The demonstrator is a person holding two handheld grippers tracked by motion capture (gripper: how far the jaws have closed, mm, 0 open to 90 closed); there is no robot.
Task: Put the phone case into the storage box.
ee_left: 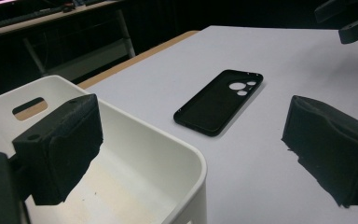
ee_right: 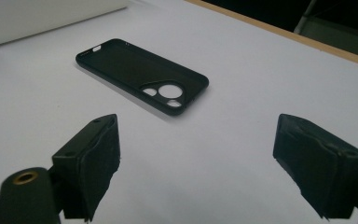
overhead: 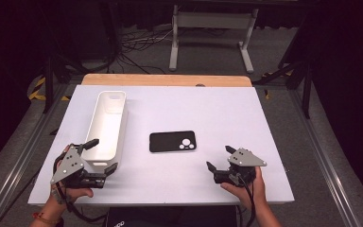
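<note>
A black phone case [overhead: 172, 141] lies flat, hollow side up, near the middle of the white table [overhead: 217, 109]; its camera cutouts face right. It also shows as the case [ee_left: 219, 101] in the left gripper view and the case [ee_right: 142, 74] in the right gripper view. A long white bin [overhead: 106, 125] stands left of it, empty inside. My left gripper [overhead: 99, 155] is open, its jaws straddling the bin's near end wall [ee_left: 168, 154]. My right gripper [overhead: 220, 158] is open at the front right, holding nothing, a short way from the case.
The table's wooden far edge [overhead: 165, 79] borders a dark floor with cables and a white metal stand [overhead: 212, 33]. The other gripper's jaws [ee_left: 349, 18] show at the top right of the left gripper view. A dark object [overhead: 170, 218] sits below the table's near edge.
</note>
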